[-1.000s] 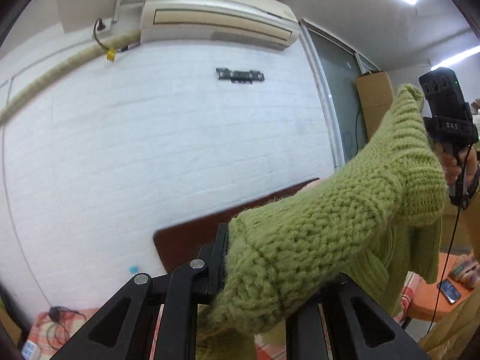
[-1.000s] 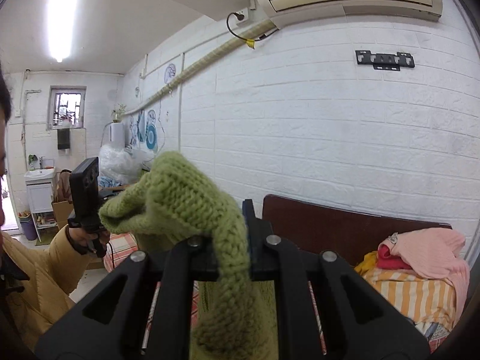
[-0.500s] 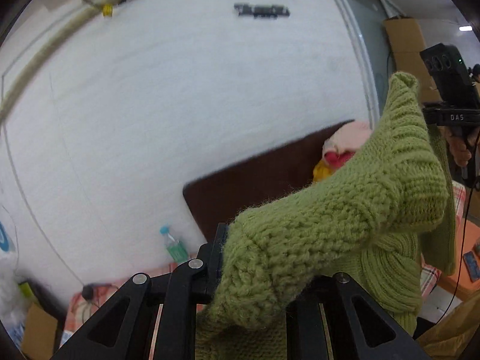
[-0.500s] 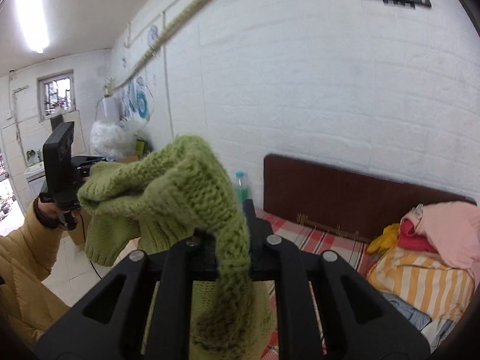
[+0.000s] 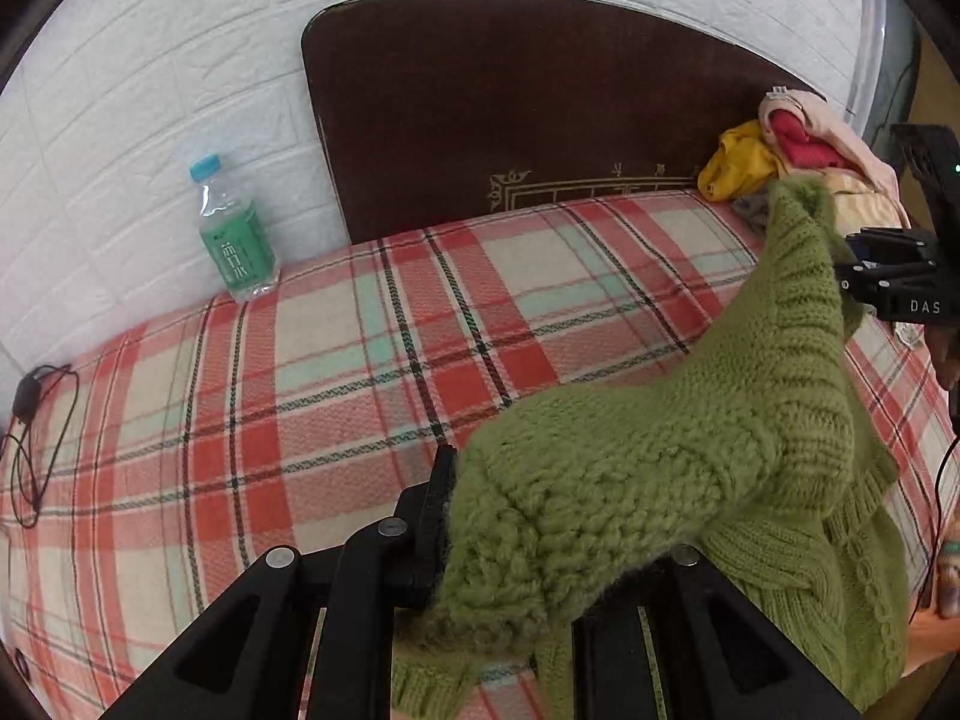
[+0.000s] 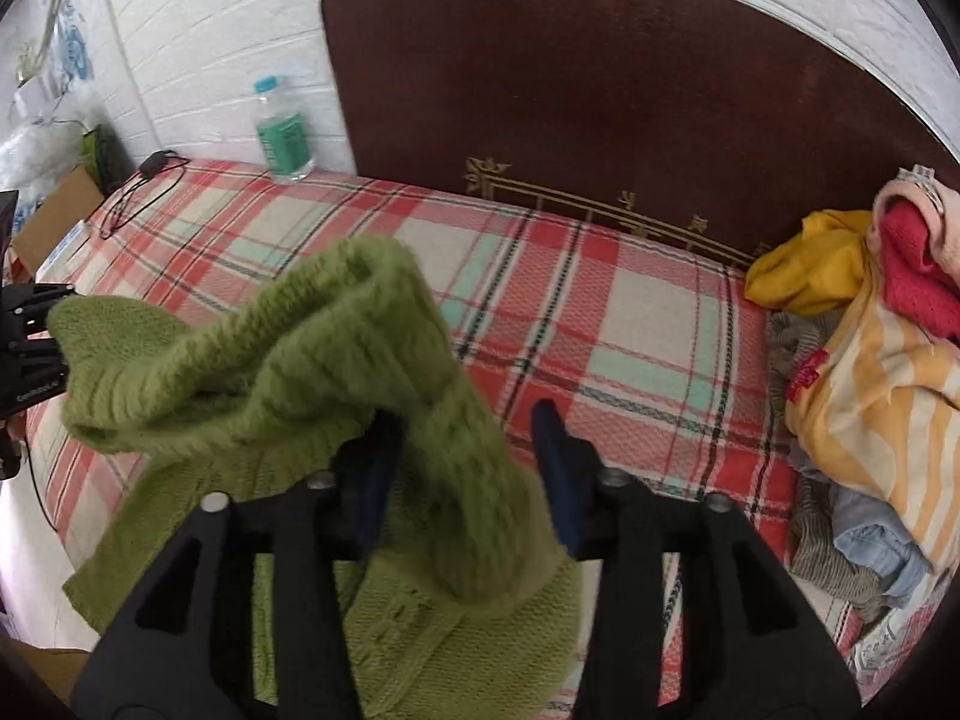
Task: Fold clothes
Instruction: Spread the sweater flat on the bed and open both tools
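The left gripper is clenching its jaws on one corner of the green sweater, the thick knit bunching over them and hiding most of the near finger. The right gripper is showing its jaws spread apart, blue pads bare on the 3 o'clock side, with the sweater's other corner draping loosely down between them; whether the knit is touching a pad I cannot tell. The sweater is stretching between the two grippers, sagging in the middle, its lower part hanging toward the near edge of the bed.

In the left wrist view the right gripper is sitting at 3 o'clock; in the right wrist view the left one is sitting at 9 o'clock.

Beyond, the plaid blanket is covering the bed. A bottle is standing at 10 o'clock against the white wall, just beside the dark headboard. A black cable is lying at 9 o'clock on the blanket. A heap of clothes is sitting at 3 o'clock by the headboard.
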`<state>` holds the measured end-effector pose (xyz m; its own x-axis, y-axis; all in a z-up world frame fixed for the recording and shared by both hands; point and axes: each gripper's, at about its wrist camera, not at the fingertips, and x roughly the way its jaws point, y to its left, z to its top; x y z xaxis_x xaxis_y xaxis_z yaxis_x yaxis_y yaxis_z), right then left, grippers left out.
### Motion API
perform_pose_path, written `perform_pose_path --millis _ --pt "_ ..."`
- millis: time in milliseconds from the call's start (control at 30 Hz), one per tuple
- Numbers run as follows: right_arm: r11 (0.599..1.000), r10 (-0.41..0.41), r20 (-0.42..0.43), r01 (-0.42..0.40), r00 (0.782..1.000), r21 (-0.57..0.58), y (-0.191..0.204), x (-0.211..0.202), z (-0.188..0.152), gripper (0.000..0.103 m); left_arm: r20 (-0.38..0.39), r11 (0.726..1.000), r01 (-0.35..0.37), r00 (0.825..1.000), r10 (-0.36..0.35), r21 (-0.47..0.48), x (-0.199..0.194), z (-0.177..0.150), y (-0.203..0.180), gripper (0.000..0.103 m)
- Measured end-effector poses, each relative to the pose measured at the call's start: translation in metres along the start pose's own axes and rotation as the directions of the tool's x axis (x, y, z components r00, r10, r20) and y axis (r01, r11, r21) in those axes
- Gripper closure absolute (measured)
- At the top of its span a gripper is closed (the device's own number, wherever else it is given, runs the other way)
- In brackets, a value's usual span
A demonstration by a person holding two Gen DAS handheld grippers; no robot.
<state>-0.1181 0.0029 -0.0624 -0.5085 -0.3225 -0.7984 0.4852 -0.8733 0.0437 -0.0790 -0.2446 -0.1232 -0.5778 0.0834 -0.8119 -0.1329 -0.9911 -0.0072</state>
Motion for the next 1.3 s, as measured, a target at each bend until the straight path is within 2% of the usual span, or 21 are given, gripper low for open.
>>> perform_pose_path --millis 133,167,200,300,400,467,533,567,600,733,833,900,967,1033,1100,1133,1167,1233,1267,1300 --pt "0.999 -0.006 0.069 0.003 0.998 0.051 -0.025 -0.027 -0.017 0.030 -0.009 1.000 0.015 1.000 -0.015 0.004 -0.003 0.003 0.006 0.084" --pt "0.998 -0.010 0.078 0.006 0.997 0.054 -0.029 -0.032 -0.024 0.018 -0.013 1.000 0.021 1.000 -0.021 0.002 -0.002 0.003 0.008 0.084" --pt "0.999 -0.003 0.078 -0.001 0.997 0.049 -0.029 -0.034 -0.032 0.013 -0.017 1.000 0.026 1.000 -0.026 -0.001 0.000 0.003 0.010 0.084" --pt "1.000 0.006 0.039 -0.007 0.999 0.017 -0.021 -0.030 -0.064 0.011 -0.028 0.999 0.041 0.999 -0.042 -0.009 0.004 0.003 0.015 0.082" --pt "1.000 0.022 -0.064 -0.022 0.998 0.009 -0.012 -0.004 -0.092 0.011 -0.042 0.998 0.059 0.997 -0.060 -0.017 0.013 0.002 0.021 0.081" --pt "1.000 0.023 -0.104 -0.021 0.994 0.022 -0.010 0.012 -0.104 0.012 -0.051 0.998 0.061 0.997 -0.062 -0.025 0.020 0.001 0.023 0.079" --pt "0.998 0.039 -0.104 -0.034 0.994 0.048 -0.013 0.017 -0.108 0.033 -0.062 0.997 0.065 0.996 -0.067 -0.027 0.025 0.000 0.025 0.079" --pt "0.997 0.052 -0.088 -0.046 0.995 0.066 -0.017 0.016 -0.106 0.059 -0.065 0.997 0.065 0.996 -0.067 -0.030 0.026 0.000 0.026 0.079" --pt "0.995 0.066 -0.070 -0.060 0.995 0.086 -0.021 0.014 -0.103 0.081 -0.069 0.997 0.067 0.995 -0.069 -0.032 0.028 0.000 0.027 0.079" --pt "0.955 0.145 0.077 -0.160 0.986 0.249 -0.066 -0.019 -0.081 0.082 -0.063 0.996 0.056 0.996 -0.060 -0.064 0.028 0.002 0.033 0.078" --pt "0.913 0.125 0.158 -0.176 0.979 0.367 -0.107 -0.032 -0.072 0.093 -0.054 0.994 0.056 0.997 -0.061 -0.095 0.026 0.006 0.040 0.078" --pt "0.878 0.106 0.204 -0.188 0.973 0.440 -0.133 -0.040 -0.067 0.093 -0.060 0.994 0.049 0.997 -0.055 -0.100 0.026 0.006 0.041 0.078" --pt "0.868 0.090 0.144 -0.148 0.985 0.473 -0.149 -0.025 -0.070 0.093 -0.068 0.993 0.044 0.996 -0.052 -0.110 0.026 0.005 0.042 0.077" --pt "0.858 0.058 0.074 -0.088 0.996 0.507 -0.156 -0.005 -0.075 0.092 -0.080 0.991 0.034 0.996 -0.045 -0.132 0.026 0.001 0.044 0.077" --pt "0.851 0.019 0.016 -0.024 1.000 0.525 -0.160 0.010 -0.082 0.079 -0.081 0.986 0.028 0.996 -0.042 -0.162 0.022 -0.007 0.048 0.071" --pt "0.847 0.002 -0.009 0.003 1.000 0.532 -0.162 0.015 -0.086 0.076 -0.071 0.984 0.028 0.997 -0.042 -0.176 0.017 -0.012 0.050 0.069" --pt "0.845 0.002 0.005 -0.005 1.000 0.535 -0.165 0.012 -0.089 0.070 -0.061 0.981 0.029 0.997 -0.042 -0.190 0.012 -0.017 0.052 0.067" --pt "0.845 -0.003 0.050 -0.024 0.999 0.535 -0.166 -0.005 -0.097 0.046 -0.040 0.976 0.038 0.998 -0.047 -0.213 0.001 -0.028 0.054 0.060" --pt "0.846 -0.008 0.079 -0.035 0.997 0.532 -0.166 -0.018 -0.100 0.028 -0.029 0.974 0.042 0.998 -0.049 -0.223 -0.006 -0.034 0.053 0.055" --pt "0.850 -0.012 0.107 -0.046 0.994 0.524 -0.165 -0.030 -0.104 0.025 -0.021 0.973 0.041 0.999 -0.048 -0.228 -0.012 -0.042 0.051 0.048"
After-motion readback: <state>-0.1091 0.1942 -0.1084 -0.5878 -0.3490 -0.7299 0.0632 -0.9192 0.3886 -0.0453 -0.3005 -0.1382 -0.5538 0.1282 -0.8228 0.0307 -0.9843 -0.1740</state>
